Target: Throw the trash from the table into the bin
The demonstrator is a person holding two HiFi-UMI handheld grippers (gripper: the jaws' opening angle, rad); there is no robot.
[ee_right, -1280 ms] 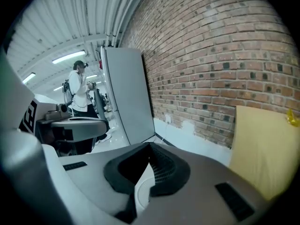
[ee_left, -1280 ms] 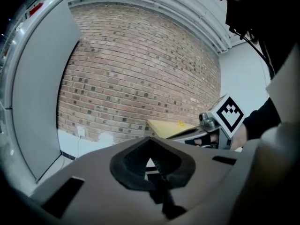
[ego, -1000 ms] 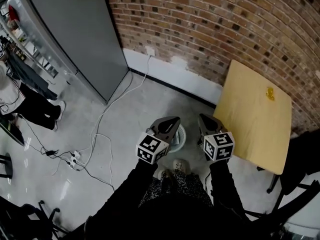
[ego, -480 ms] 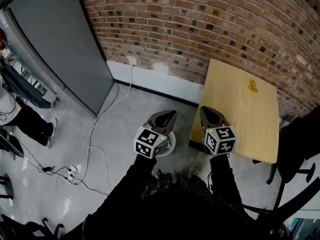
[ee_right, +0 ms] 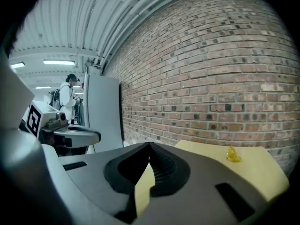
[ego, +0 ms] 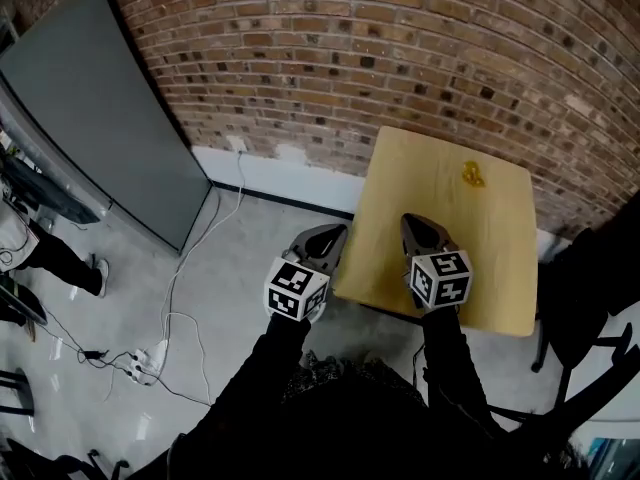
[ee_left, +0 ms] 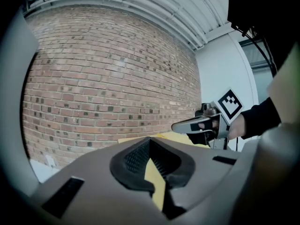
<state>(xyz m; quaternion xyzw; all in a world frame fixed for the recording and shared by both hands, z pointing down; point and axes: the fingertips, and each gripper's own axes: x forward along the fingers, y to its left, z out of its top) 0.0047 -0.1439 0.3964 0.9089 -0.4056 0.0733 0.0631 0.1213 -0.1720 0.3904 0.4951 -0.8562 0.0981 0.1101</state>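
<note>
Both grippers are held out side by side at the near edge of the worktop (ego: 480,278), and neither carries anything. The left gripper (ego: 325,236) has its jaws brought fully together, tips meeting, with nothing pinched between them; only a sliver of the yellow board shows through the hollow behind the tips in the left gripper view. The right gripper (ego: 420,226) is the same: jaws closed tight on nothing, pointing across the worktop toward the brick wall (ego: 400,58).

The one piece of trash (ego: 473,174) in sight is a small crumpled yellow scrap. It lies well ahead of the right jaws and a little to their right, near the far edge of the board and close to the wall. From the left jaws it sits further off, ahead and across to the right, beyond the right gripper. Nothing else lies on the board.

As for progress, the scrap is not yet picked up, so this round of the job appears to be at its approach stage. Left to do: open one pair of jaws, most likely the right since it is nearer, reach across, close on the scrap, lift it and carry it to the bin. No bin shows in any of the views, so where it stands relative to the jaws cannot be told.
</note>
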